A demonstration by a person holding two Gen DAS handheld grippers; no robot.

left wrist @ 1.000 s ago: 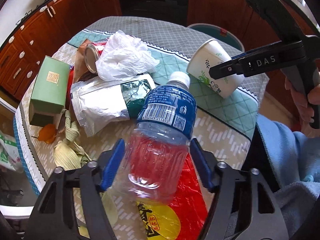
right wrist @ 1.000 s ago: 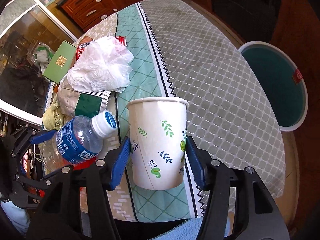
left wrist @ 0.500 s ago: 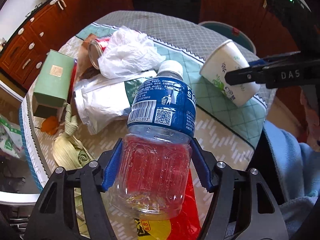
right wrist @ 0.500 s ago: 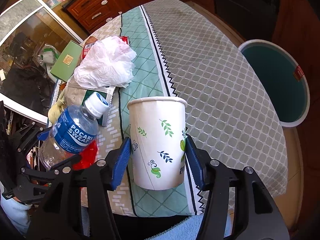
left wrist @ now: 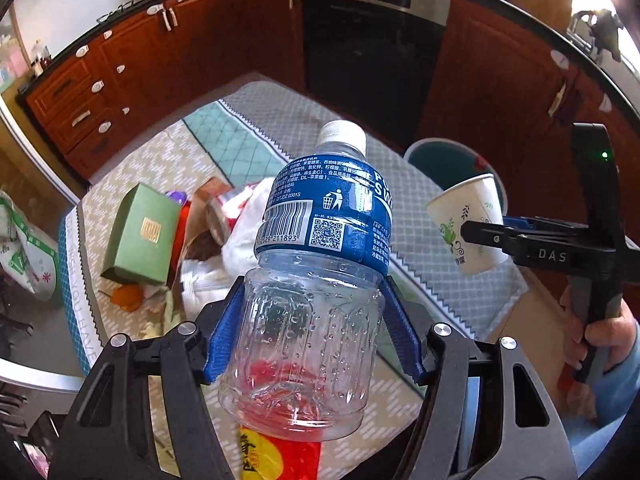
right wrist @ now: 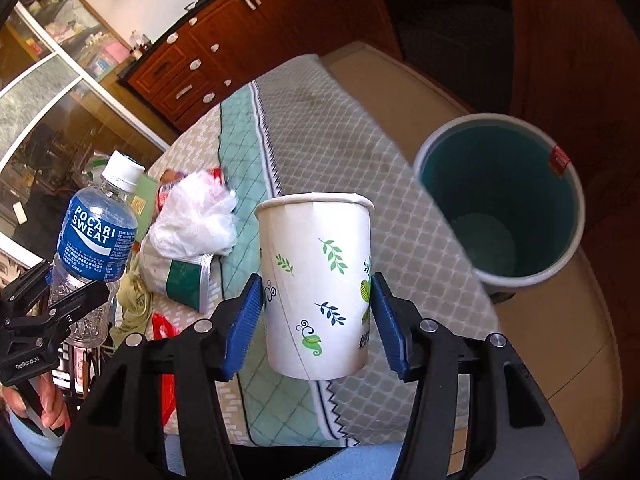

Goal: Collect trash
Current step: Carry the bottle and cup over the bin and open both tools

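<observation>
Our left gripper [left wrist: 312, 328] is closed on the clear lower half of the plastic bottle [left wrist: 316, 264], blue pads pressed to both its sides; the bottle stands upright in the air above the near edge of the table [right wrist: 320, 128], white cap on, blue label facing us, beads of moisture inside. Our right gripper [right wrist: 316, 320] is clamped around the paper cup [right wrist: 316, 296], which it holds upright with its open mouth up, off the table's near edge. Beyond the table's right edge, on the floor, the trash bin [right wrist: 500, 200] stands with its teal inside showing. The rest of the rubbish sits toward the table's left edge: a crumpled white plastic bag [right wrist: 196, 220], a silver foil pouch [right wrist: 180, 272] lying just beside it, a can [left wrist: 218, 220] on its side, a green box [left wrist: 142, 236], and a red wrapper [left wrist: 280, 456] at the near edge under the bottle
</observation>
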